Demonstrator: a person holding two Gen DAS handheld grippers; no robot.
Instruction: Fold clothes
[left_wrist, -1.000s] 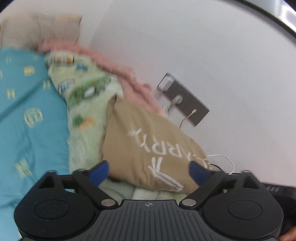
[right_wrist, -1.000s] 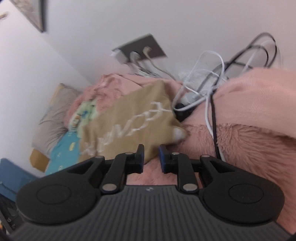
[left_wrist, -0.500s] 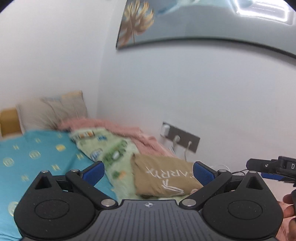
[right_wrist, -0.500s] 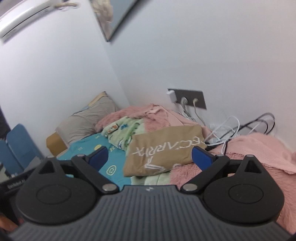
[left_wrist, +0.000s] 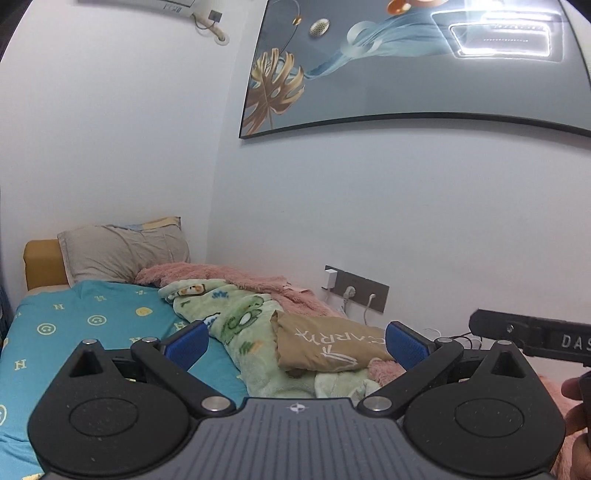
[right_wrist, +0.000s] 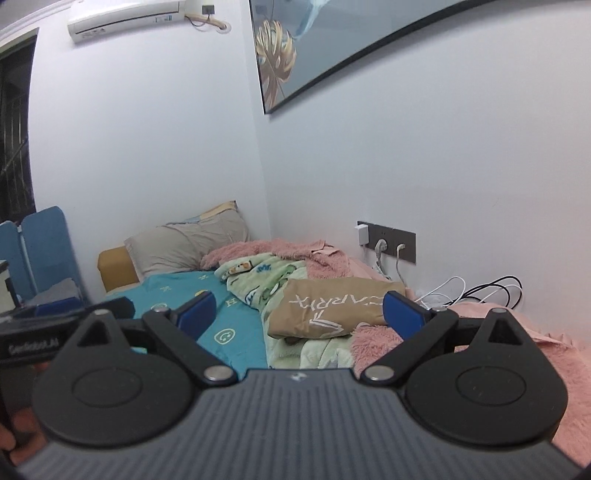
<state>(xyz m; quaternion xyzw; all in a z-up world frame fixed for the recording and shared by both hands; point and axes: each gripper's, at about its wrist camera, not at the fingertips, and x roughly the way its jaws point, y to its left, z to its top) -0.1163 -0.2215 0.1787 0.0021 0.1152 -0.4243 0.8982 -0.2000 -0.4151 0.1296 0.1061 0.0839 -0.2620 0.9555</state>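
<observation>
A folded tan garment (left_wrist: 325, 343) (right_wrist: 325, 310) with white lettering lies on the bed, on top of a green cartoon blanket (left_wrist: 243, 325) (right_wrist: 273, 288) and against a pink fluffy blanket (right_wrist: 480, 332). My left gripper (left_wrist: 297, 341) is open, well back from the garment, with nothing between its blue pads (left_wrist: 186, 343). My right gripper (right_wrist: 299, 312) is open too, also back from it and empty. Part of the right gripper's body shows at the right edge of the left wrist view.
A teal sheet (left_wrist: 85, 325) covers the bed, with a grey pillow (left_wrist: 122, 251) at its head. A wall socket (right_wrist: 388, 240) with plugs and a tangle of cables (right_wrist: 476, 291) sit near the garment. A large picture (left_wrist: 406, 62) hangs above. Blue chairs (right_wrist: 40, 243) stand at left.
Both grippers pulled back and up from the garment, which now lies folded and free. The right gripper went from nearly shut to wide open; the left stayed open.
</observation>
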